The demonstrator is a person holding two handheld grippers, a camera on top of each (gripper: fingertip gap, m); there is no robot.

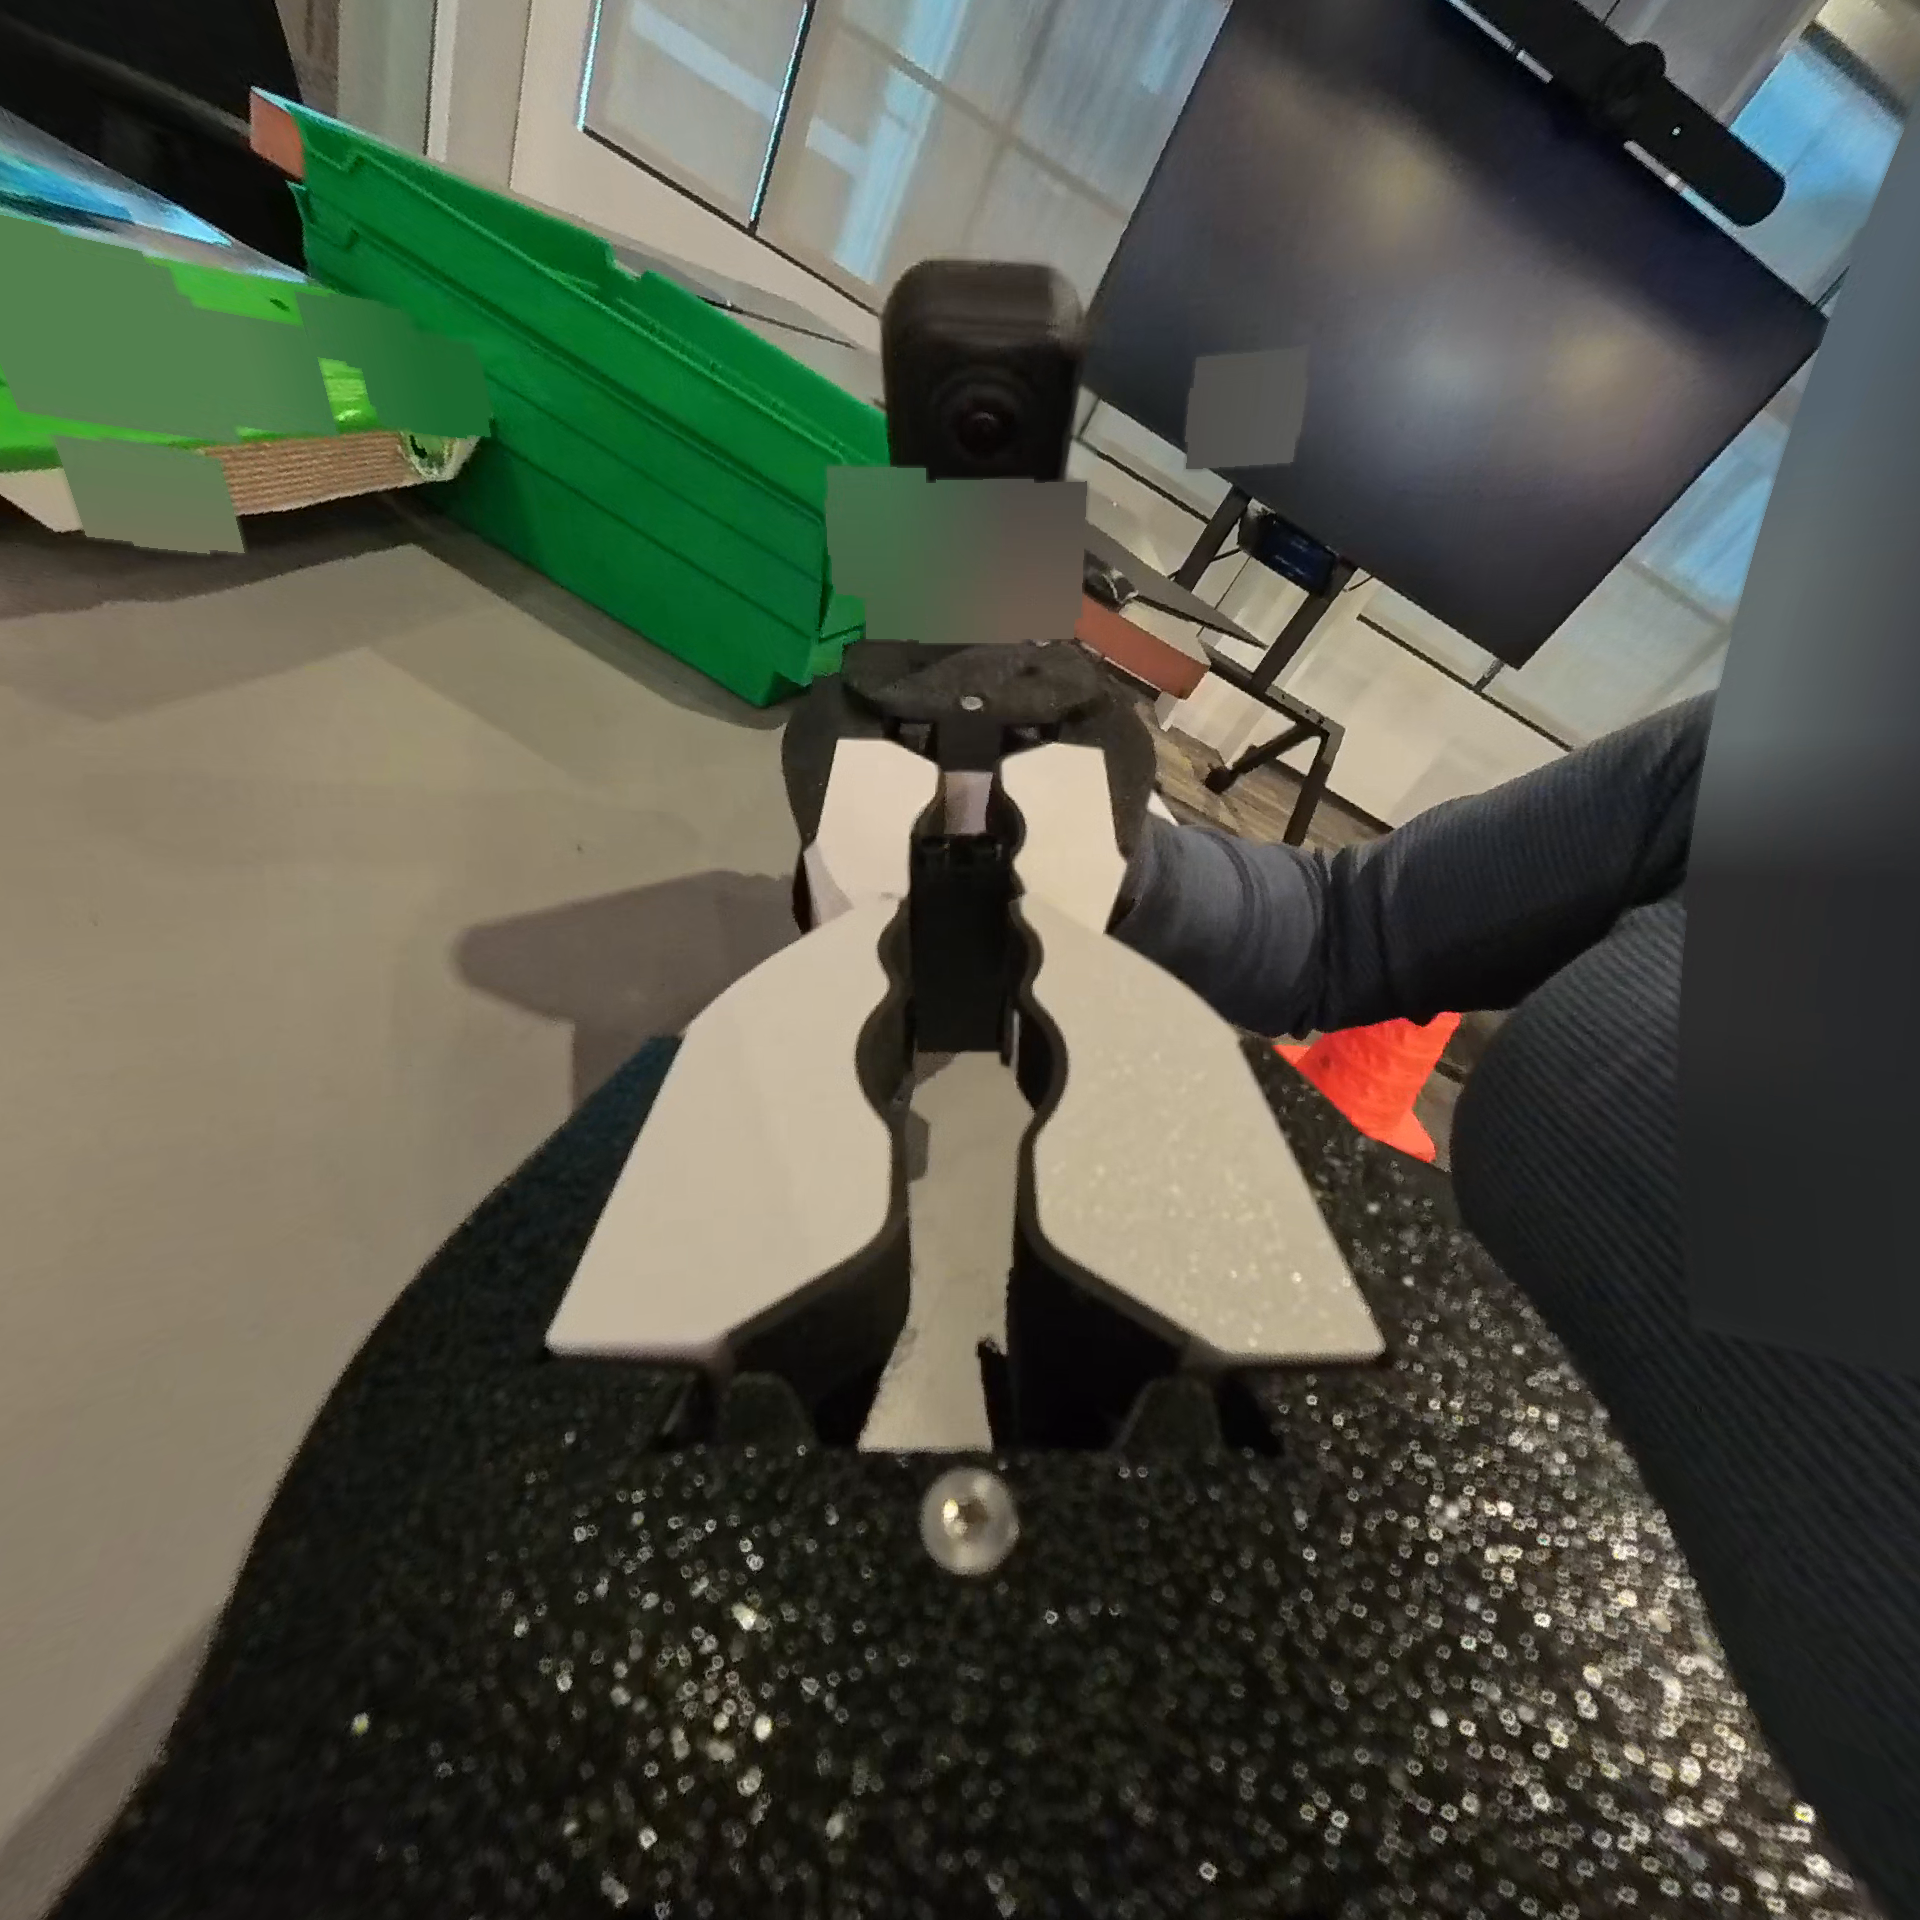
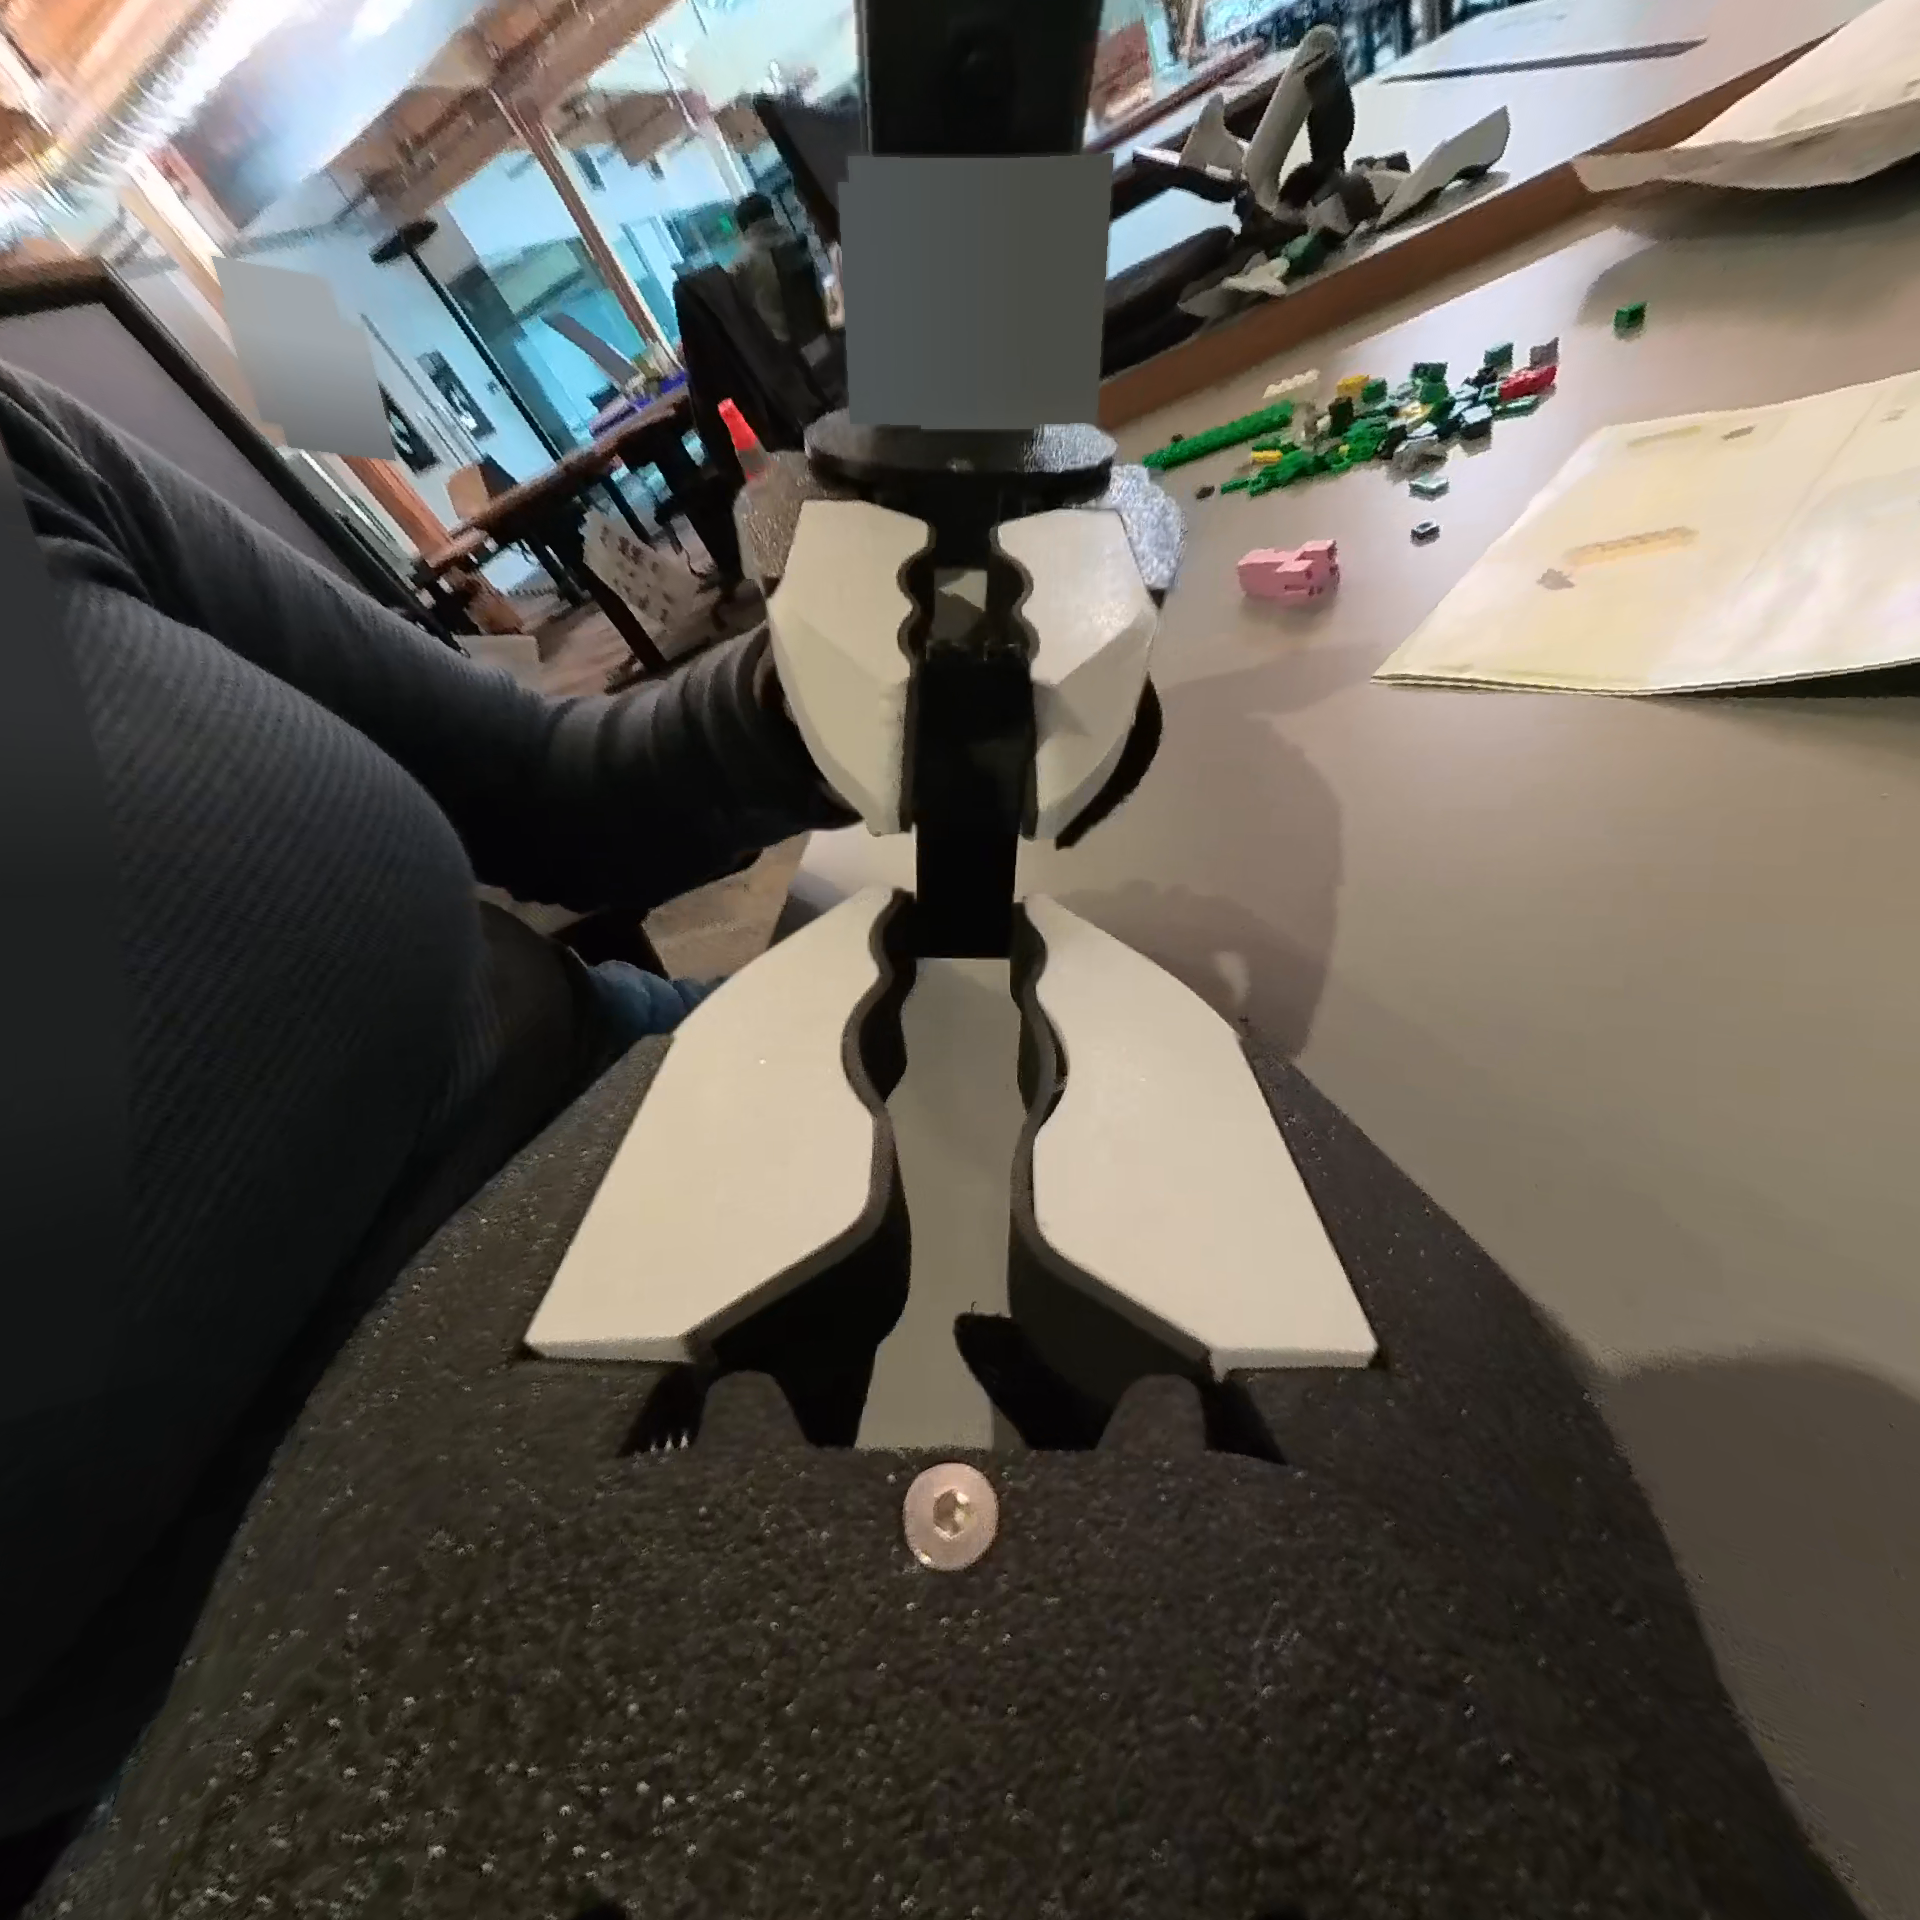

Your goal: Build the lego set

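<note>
A long black lego piece [image 1: 958, 956] is held in the air between my two grippers, which face each other tip to tip. My left gripper [image 1: 958, 935] is shut on it, with the piece lying lengthwise between the fingers. My right gripper [image 2: 961, 920] is shut on the other end of the same piece [image 2: 966, 810], and it also shows in the left wrist view [image 1: 961, 831]. The left gripper shows in the right wrist view [image 2: 966, 665]. A heap of loose, mostly green lego pieces [image 2: 1371, 426] and a small pink lego pig [image 2: 1288, 571] lie on the grey table [image 2: 1507, 987].
An open instruction booklet [image 2: 1662, 561] lies to the right. A green box [image 1: 623, 499] stands at the table's far left. A person's dark sleeve [image 2: 312, 727] is close at the left. An orange cone [image 1: 1371, 1081] and a large dark screen [image 1: 1455, 312] are beyond the table. Less than 4 cm separates the two grippers' tips. My right tips are roughly 25 centimetres from the small pink lego pig [image 2: 1288, 571].
</note>
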